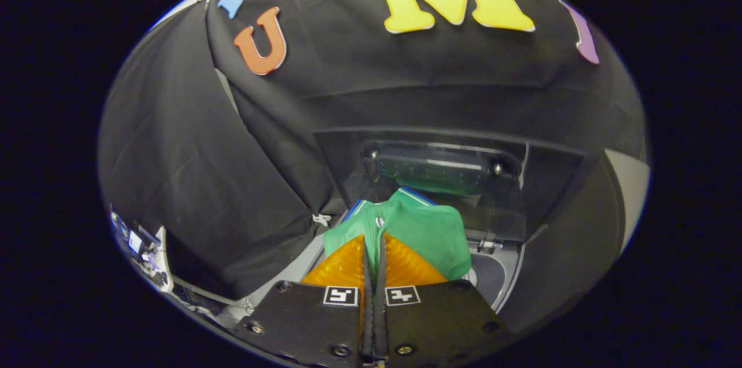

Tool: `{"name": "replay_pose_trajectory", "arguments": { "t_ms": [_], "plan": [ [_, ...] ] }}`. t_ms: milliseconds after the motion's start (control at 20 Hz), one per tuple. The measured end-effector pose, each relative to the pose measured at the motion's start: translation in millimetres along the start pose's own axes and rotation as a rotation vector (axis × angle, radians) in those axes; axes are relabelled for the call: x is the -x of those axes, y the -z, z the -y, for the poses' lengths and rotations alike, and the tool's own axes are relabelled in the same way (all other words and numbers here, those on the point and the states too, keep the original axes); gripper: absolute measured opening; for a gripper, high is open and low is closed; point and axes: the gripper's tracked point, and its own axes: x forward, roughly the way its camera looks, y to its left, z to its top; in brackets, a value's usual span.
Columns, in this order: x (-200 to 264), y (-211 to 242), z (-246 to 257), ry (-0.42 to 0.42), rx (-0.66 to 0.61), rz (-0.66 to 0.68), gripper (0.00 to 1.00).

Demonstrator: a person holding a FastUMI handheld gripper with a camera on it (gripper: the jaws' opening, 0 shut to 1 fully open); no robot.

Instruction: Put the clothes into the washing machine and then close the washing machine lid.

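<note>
A green garment (429,232) with a blue-and-white trim hangs from my gripper (374,240), whose two fingers are shut on a fold of the cloth. The garment is held above the washing machine's round opening (493,275), which shows just beyond and to the right of the fingers. The machine's dark lid (440,168) stands raised behind the garment, with the green cloth reflected in its glass.
Black cloth walls of the booth close in at the back and on the left. A cluttered bench with small items (139,246) lies low to the left. The machine's grey top rim (510,290) curves along the right.
</note>
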Motion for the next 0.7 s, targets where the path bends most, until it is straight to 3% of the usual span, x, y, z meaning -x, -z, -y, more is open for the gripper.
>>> {"name": "replay_pose_trajectory", "arguments": {
  "t_ms": [550,700],
  "plan": [
    [-76.2,72.4,30.4,0.176,-0.172,-0.097,0.04],
    [-90.2,86.0,36.9,0.219,-0.16,-0.118,0.04]
  ]
}}
